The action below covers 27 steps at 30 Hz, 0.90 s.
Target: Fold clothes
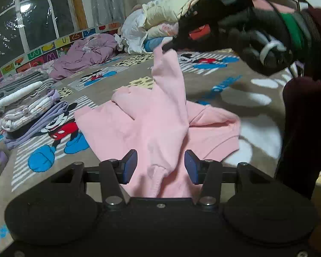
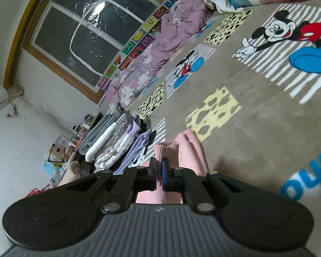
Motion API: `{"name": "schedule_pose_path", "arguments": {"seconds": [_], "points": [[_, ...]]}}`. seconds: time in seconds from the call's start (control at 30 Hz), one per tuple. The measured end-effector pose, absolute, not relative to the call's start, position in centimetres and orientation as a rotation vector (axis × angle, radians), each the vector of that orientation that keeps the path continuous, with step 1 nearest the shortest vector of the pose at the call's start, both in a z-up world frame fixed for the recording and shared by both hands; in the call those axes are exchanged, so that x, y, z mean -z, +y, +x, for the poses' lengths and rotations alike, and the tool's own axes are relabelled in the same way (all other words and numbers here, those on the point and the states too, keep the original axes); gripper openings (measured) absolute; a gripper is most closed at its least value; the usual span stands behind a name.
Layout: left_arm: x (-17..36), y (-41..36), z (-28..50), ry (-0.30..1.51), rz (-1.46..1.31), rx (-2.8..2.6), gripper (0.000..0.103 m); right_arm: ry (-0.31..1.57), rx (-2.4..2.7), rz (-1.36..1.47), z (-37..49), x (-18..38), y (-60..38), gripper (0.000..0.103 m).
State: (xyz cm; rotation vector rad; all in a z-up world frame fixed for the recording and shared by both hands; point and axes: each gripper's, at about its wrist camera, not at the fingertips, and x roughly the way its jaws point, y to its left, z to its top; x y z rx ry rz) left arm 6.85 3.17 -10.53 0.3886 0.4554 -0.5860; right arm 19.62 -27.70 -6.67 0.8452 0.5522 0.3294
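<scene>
Left wrist view: my left gripper hovers spread over the soft pink cotton garment on the cartoon-print brown blanket; my right gripper pinches its ribbed cuff, lifting the sleeve.

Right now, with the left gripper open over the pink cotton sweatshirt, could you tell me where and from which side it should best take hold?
The left gripper could close on the puckered ribbed hem of the pink cotton sweatshirt lying between its pads, coming from the near edge. That bunched ridge stands up from the cartoon-print blanket, and the right gripper already lifts the ribbed sleeve cuff.
</scene>
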Motion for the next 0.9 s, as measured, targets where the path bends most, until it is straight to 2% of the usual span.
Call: {"name": "schedule_pose_path", "arguments": {"seconds": [0.2,0.37,0.4,0.53,0.9], "points": [[11.2,2.4,6.3,0.448,0.470,0.591,0.048,0.554,-0.326,0.848,20.8,5.3,-26.3,0.006],[12.3,2.8,7.1,0.469,0.454,0.562,0.027,0.555,-0.324,0.850,21.7,4.2,-25.1,0.006],[12.2,3.2,7.4,0.478,0.408,0.562,0.020,0.555,-0.323,0.849,22.0,3.9,-24.8,0.006],[12.0,5.7,8.5,0.509,0.180,0.597,0.016,0.564,-0.313,0.796,23.9,2.9,-23.1,0.006],[14.9,12.3,12.5,0.660,-0.551,0.547,0.015,0.676,-0.261,0.617,30.4,2.9,-16.8,0.006]]}}
